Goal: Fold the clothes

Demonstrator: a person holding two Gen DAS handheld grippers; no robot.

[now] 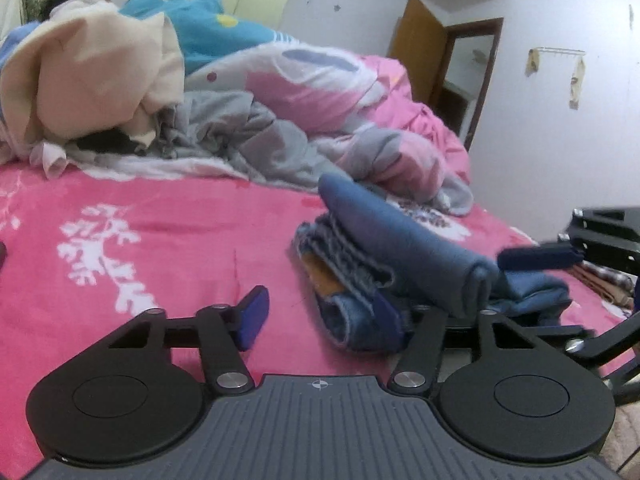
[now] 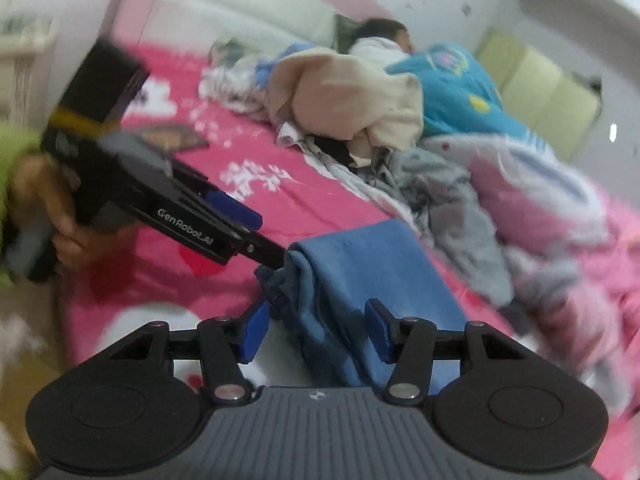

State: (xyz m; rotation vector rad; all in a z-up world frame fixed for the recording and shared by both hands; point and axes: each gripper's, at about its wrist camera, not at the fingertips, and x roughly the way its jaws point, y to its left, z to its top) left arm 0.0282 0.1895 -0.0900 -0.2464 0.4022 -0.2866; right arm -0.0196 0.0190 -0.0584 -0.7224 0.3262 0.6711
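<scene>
Your bed [image 1: 168,240], covered in pink floral bedding, is carrying folded blue jeans [image 1: 384,256] near its front edge. Your left tool [image 1: 320,316] is sitting half spread, one finger under the denim; your right tool [image 2: 316,332] is straddling the fold, grip unclear.

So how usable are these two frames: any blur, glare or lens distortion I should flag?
Left wrist view: mostly sharp, even indoor light, no glare; fisheye bends the door frame; the blue folded garment is slightly soft. Right wrist view: heavy motion smear on the edges, the left gripper and hand; only the right gripper stays crisp.
</scene>
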